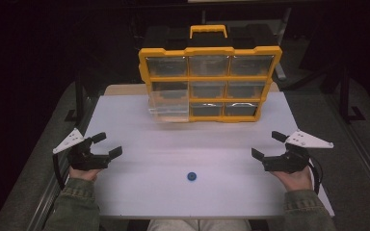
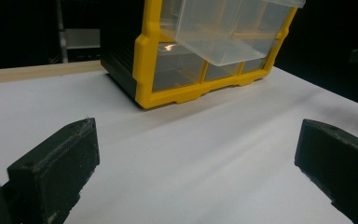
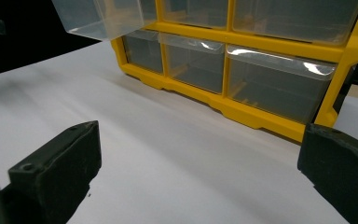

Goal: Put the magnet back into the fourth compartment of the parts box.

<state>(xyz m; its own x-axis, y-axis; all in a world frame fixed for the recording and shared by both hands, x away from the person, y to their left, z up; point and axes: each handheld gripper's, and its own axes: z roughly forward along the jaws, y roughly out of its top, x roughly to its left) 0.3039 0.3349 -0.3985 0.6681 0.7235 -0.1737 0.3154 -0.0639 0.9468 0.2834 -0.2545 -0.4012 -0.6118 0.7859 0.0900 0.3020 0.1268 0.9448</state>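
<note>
High view: white worktop (image 1: 139, 192) in a dark room.
Left gripper (image 1: 101, 147) with jaws wide and empty; small blue disc (image 1: 191, 176) near centre; yellow drawer organiser (image 1: 210, 83) far, one clear drawer (image 1: 169, 107) pulled out, contents unclear; right gripper (image 1: 265, 145) likewise wide, empty.

My left gripper (image 1: 102, 146) and right gripper (image 1: 269, 146) are both matte black, with blocky, square-ended jaws whose edges look slightly worn in the gripper views; one jaw in the right gripper view carries a small round screw hole. Each has a pale grey three-cornered plate on top, dotted with small holes, and a black cable looping behind. My sleeves are olive-green with ribbed cuffs
</note>
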